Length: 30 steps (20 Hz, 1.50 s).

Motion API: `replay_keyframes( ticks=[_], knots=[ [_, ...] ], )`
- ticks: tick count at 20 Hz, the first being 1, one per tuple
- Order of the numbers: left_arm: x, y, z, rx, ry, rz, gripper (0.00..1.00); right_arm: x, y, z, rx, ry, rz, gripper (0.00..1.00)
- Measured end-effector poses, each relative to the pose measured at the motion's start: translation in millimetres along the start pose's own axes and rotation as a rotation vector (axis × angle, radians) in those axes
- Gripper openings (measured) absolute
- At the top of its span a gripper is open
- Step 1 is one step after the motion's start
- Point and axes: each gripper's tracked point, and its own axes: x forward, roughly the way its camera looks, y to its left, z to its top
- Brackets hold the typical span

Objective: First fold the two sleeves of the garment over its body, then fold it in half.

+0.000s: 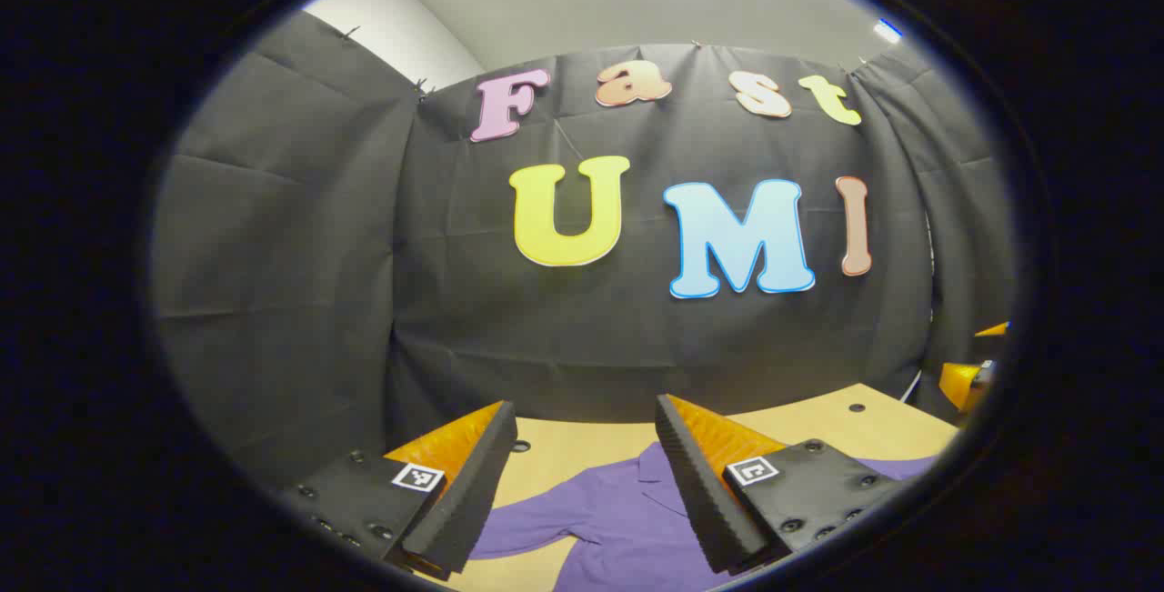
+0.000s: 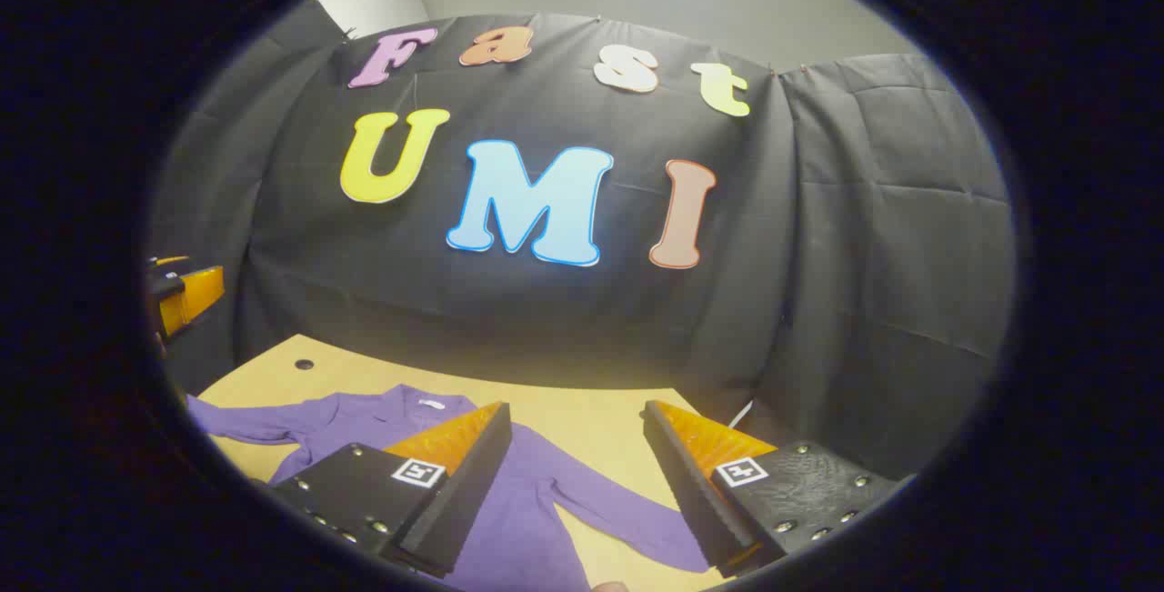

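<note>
The left gripper (image 1: 582, 446) hangs above the table with its jaws spread wide and nothing between them; each finger carries a small square black-and-white marker. The right gripper (image 2: 575, 446) is likewise wide open and empty, with the same markers. Below both lies the purple garment (image 2: 518, 492), spread flat on the wooden table (image 2: 591, 424). Its collar (image 2: 409, 406) points toward the black cloth wall (image 2: 864, 301), so its long axis runs from the near edge to the far one, and the sleeves (image 2: 627, 510) reach out sideways. A small white neck label sits inside the collar, too small to read. Dark round holes (image 2: 304, 364) dot the tabletop
</note>
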Motion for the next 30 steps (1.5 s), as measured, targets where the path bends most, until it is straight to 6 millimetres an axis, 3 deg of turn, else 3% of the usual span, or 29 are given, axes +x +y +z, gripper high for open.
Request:
replay_keyframes(
  ticks=[2, 5, 16, 20, 24, 30],
  knots=[
    [2.4, 0.5, 3.5, 0.019, -0.025, -0.011, 0.99, -0.3, -8.1, 3.2, -0.026, -0.020, -0.030, 0.94],
    [0.6, -4.5, 11.2, 0.035, -0.039, -0.031, 0.99, -1.5, -4.9, 1.9, -0.008, -0.019, -0.029, 0.92],
    [-4.1, -24.8, 6.8, 0.020, -0.041, -0.069, 0.99, -5.6, -16.3, -18.3, 0.048, 0.017, -0.059, 0.92],
    [-3.2, -27.7, 9.9, 0.018, -0.047, -0.065, 0.99, -2.5, -41.9, -49.0, 0.080, 0.092, -0.116, 0.92],
    [0.1, -31.0, 8.0, 0.012, -0.039, -0.045, 0.99, 3.3, -81.3, -78.4, 0.073, 0.155, -0.207, 0.94],
    [0.8, -33.4, 4.7, -0.002, -0.030, -0.013, 0.99, 6.4, -126.0, -147.1, 0.159, 0.314, -0.290, 0.93]
  ],
)
